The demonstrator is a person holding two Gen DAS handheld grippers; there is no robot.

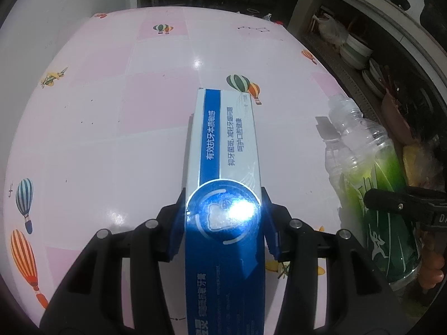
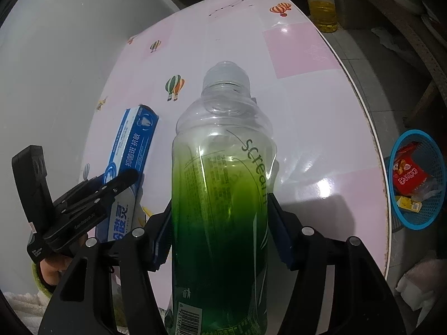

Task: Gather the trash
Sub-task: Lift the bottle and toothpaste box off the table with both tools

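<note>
A blue and white toothpaste box (image 1: 226,139) points away from me over the pink table (image 1: 111,111). My left gripper (image 1: 223,195) is shut on it, one blue pad on each long side. To its right is a clear plastic bottle (image 1: 371,173) with a green label, and the right gripper (image 1: 385,203) shows beside it. In the right wrist view the bottle (image 2: 220,167) stands between the pads of my right gripper (image 2: 220,203), which press on its sides. The left gripper (image 2: 123,178) with the toothpaste box (image 2: 134,139) is to the bottle's left.
A blue mesh basket (image 2: 413,133) with red and yellow wrappers inside stands on the floor past the table's right edge (image 2: 374,139). A bottle of yellow oil (image 2: 321,8) stands beyond the far corner. Shelves with stacked bowls (image 1: 354,50) line the right side.
</note>
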